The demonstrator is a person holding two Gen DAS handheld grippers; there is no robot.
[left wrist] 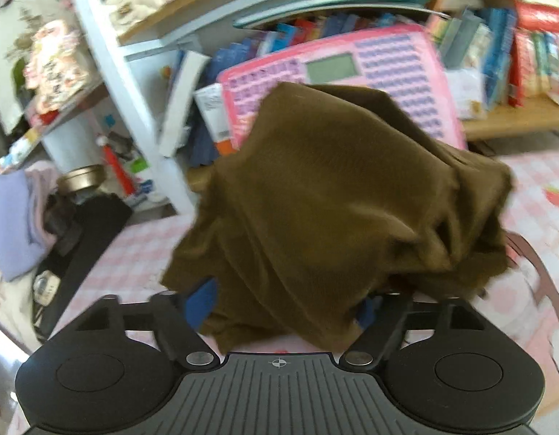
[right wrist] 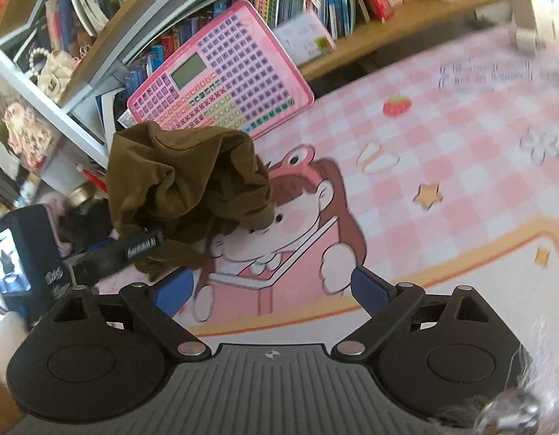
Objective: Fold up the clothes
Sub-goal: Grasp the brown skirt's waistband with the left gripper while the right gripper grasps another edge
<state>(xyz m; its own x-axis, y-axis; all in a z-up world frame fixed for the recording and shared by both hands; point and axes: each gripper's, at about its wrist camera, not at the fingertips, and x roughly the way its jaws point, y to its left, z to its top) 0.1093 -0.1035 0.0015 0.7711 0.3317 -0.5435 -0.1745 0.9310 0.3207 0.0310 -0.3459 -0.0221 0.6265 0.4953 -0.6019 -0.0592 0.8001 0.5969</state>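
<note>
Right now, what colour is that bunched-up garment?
Dark olive-brown, plain with no pattern; the garment shows best in the left wrist view.

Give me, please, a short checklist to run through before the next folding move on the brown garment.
1. Left gripper grips the brown garment: ok, cloth sits between its blue pads.
2. Garment spread flat for folding: not ok, it hangs bunched.
3. Right gripper free: ok, open and empty.
4. Pink checked mat bare ahead of the right gripper: ok.
5. Garment clear of the pink toy tablet: cannot tell.
</note>
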